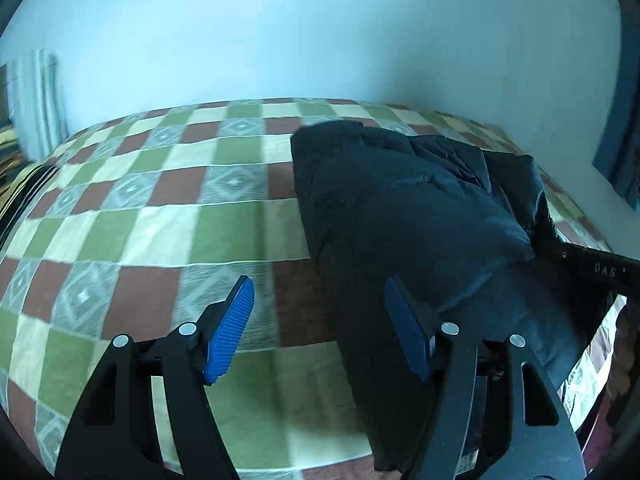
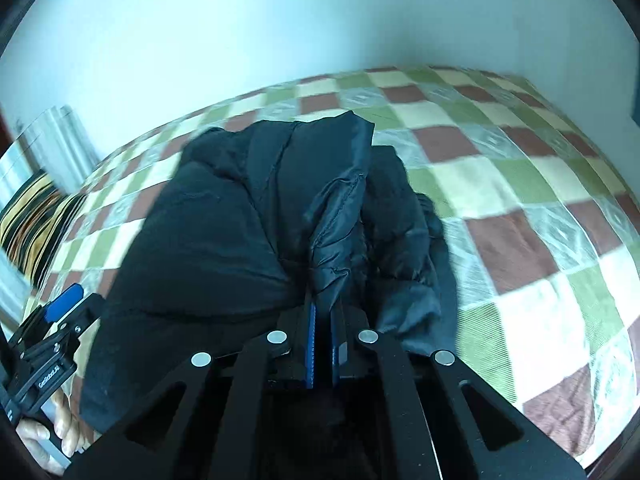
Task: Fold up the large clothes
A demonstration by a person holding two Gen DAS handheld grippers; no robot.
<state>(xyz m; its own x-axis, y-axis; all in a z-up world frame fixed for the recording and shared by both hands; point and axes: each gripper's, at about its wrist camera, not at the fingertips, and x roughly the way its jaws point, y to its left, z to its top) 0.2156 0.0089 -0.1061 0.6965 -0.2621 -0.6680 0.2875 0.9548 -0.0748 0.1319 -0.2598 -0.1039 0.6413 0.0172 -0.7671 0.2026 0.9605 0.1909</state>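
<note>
On the checkered bed point(image 1: 160, 216), the right hand-held gripper point(image 2: 323, 320) pinches a fold of the black jacket point(image 2: 208, 240), while the left hand-held gripper point(image 1: 320, 320) is wide open and holds nothing.

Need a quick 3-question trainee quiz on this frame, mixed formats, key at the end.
1. True or false: the left tongs are shut on the black puffy quilted jacket.
2. Which tongs grip a fold of the jacket?
A. left
B. right
C. both
3. Fill in: the jacket lies on a bed covered by a green, cream and brown ____ blanket.

Key:
1. False: their blue pads stand wide apart, holding nothing.
2. B: the right tongs pinch jacket fabric between their nearly closed pads.
3. Checked.
</note>
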